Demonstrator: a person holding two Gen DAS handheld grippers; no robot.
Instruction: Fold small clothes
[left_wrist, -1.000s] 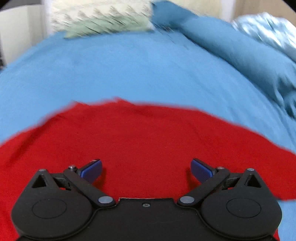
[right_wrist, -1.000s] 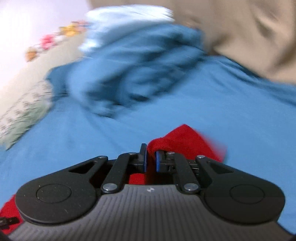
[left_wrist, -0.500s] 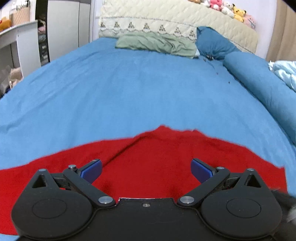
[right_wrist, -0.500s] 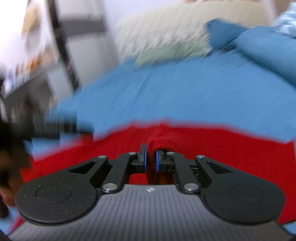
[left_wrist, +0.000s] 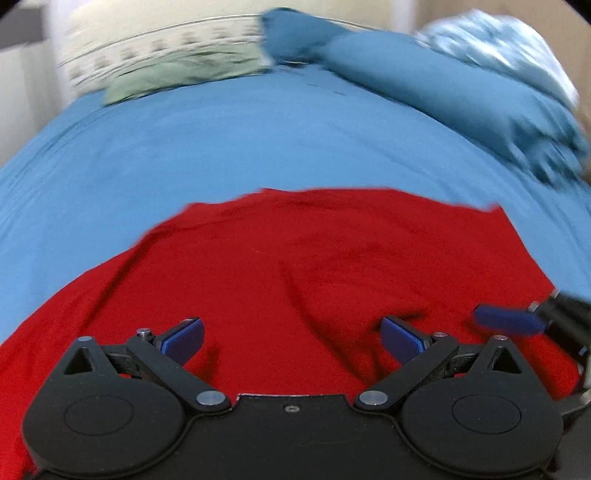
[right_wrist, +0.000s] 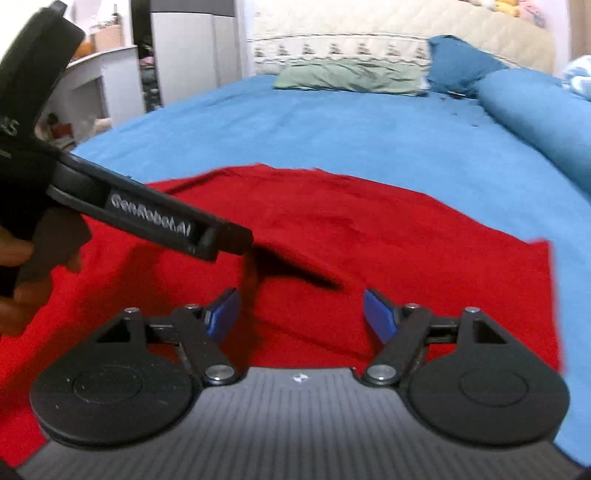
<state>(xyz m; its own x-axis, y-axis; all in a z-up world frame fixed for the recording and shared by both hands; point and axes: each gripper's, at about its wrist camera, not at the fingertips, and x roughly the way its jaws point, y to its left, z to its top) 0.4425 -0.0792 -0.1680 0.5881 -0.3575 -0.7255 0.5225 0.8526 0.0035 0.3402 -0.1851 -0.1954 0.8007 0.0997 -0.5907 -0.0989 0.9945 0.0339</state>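
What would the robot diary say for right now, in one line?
left gripper: open, over cloth | right gripper: open, holding nothing | red fabric garment: spread on blue bedsheet

The shirt (right_wrist: 369, 236) lies flat on the near part of the bed (right_wrist: 332, 129), pillow (right_wrist: 351, 77) at the far end, rolled duvet (right_wrist: 535, 114) along the right side.

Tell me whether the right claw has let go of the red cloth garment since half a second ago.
Yes. The right claw has opened; the red cloth garment it pinched now lies flat on the blue bedsheet.
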